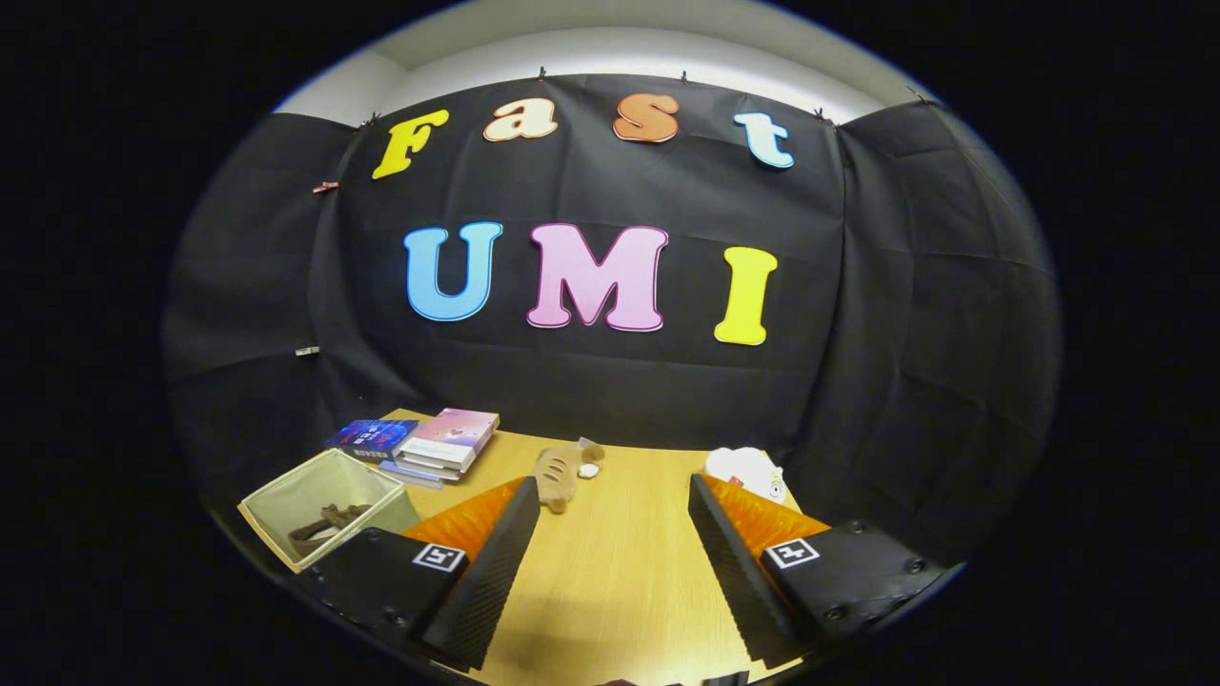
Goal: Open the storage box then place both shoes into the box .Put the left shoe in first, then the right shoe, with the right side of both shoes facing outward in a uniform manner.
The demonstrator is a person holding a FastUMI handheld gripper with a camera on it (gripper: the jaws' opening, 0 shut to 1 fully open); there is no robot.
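Observation:
My gripper is open above the wooden table, with nothing between its fingers. A tan shoe lies on the table just ahead of the left finger's tip, with a small white piece beside it. Left of the left finger stands the pale fabric storage box, open at the top. Inside it lies a dark brown shoe, partly hidden by the box wall and the finger.
A stack of books lies at the table's back left, behind the box. A white soft object sits just beyond the right finger, by the black cloth wall that closes off the table's back and sides.

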